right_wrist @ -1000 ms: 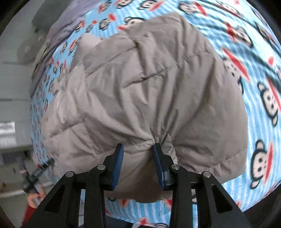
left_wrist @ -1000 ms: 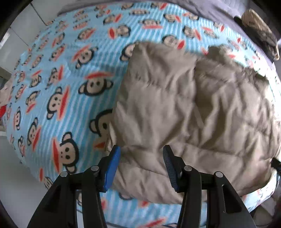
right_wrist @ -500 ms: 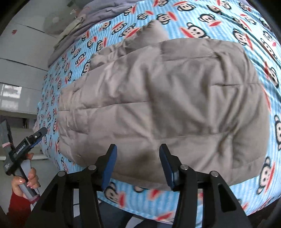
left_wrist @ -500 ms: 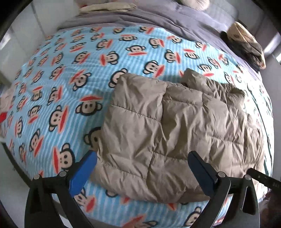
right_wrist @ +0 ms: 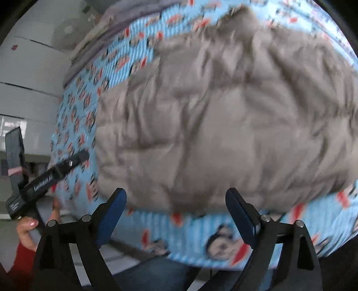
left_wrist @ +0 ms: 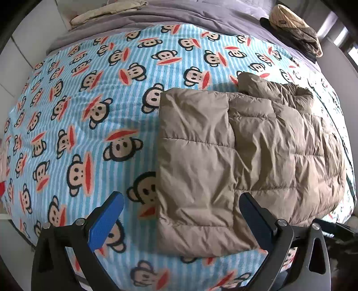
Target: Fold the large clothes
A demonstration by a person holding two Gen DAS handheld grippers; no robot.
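Observation:
A beige quilted puffer jacket [left_wrist: 246, 161] lies folded on a bed covered by a blue striped monkey-print blanket [left_wrist: 89, 112]. My left gripper [left_wrist: 181, 215] hangs wide open above the jacket's near left corner, touching nothing. In the blurred right wrist view the same jacket [right_wrist: 223, 116] fills the middle. My right gripper [right_wrist: 176, 215] is above the jacket's near edge and the blanket's rim [right_wrist: 190, 235]; its jaws are opening and nothing is pinched between them. The left gripper [right_wrist: 51, 172] also shows at the left of that view, held by a hand.
A grey duvet [left_wrist: 179, 13] lies at the bed's far end with folded beige cloth [left_wrist: 107, 11] on it. A dark and tan bundle of clothes [left_wrist: 295, 31] sits at the far right. White wall panels [right_wrist: 29, 78] and floor lie beyond the bed edge.
Both grippers let go of the jacket's edge and opened wide. The left one drew back and rose; the right one swept sideways along the near edge, blurring its view.

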